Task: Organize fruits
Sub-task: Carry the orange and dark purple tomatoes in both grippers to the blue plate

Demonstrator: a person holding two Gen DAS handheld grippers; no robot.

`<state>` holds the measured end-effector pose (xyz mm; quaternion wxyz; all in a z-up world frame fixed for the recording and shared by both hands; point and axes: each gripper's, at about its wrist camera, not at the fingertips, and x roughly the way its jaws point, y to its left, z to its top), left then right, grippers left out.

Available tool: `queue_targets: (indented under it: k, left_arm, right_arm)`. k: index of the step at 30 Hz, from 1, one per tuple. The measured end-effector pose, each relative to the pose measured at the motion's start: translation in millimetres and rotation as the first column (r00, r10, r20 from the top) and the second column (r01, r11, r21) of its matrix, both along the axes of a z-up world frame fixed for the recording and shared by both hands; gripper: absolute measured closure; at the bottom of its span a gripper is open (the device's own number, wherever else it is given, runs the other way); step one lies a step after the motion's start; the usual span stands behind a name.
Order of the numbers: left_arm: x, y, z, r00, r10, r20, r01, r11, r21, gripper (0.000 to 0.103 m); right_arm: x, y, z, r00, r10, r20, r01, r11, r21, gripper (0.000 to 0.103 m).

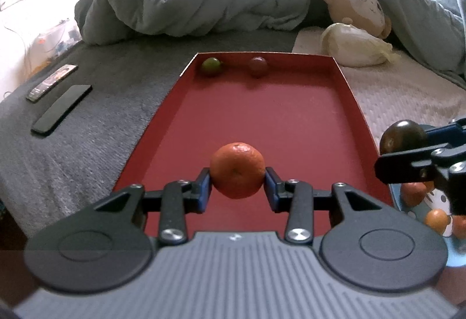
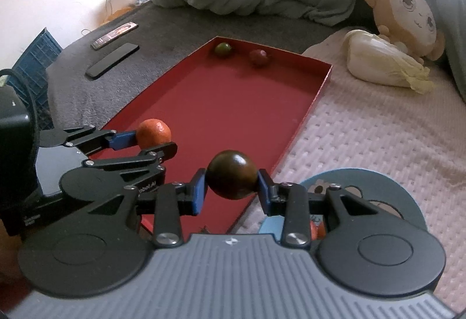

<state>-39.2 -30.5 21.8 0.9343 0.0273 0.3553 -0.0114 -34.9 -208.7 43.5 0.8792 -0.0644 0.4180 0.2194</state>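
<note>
The round orange mandarin [image 1: 237, 173] sat clamped in my left claw [image 1: 237, 183] above the shallow red cardboard tray [image 1: 291, 121]. My right claw [image 2: 231, 183] gripped a dark brownish-green round fruit [image 2: 232, 177] over the tray's near right edge, on the bed.

Red tray [image 1: 262, 115]; orange tangerine [image 1: 237, 173]; dark, perhaps brownish fruit [image 2: 232, 175].

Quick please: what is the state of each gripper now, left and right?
Left gripper: closed on the orange mandarin, over the red tray.
Right gripper: closed on the dark round fruit.
</note>
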Motion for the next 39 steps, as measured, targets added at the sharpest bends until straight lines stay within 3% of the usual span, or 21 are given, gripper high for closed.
queue_targets:
  k: [12, 39]
  left_arm:
    - [1, -6, 5, 1.000, 0.007, 0.001, -0.007, 1.000, -0.027, 0.061]
    - [-10, -69, 18, 0.991, -0.128, 0.028, 0.129, 0.991, -0.024, 0.061]
  right_arm:
    - [-12, -31, 4, 1.000, -0.024, 0.002, 0.024, 1.000, 0.011, 0.061]
    - [-37, -93, 13, 0.993, -0.116, 0.016, 0.115, 0.992, 0.042, 0.061]
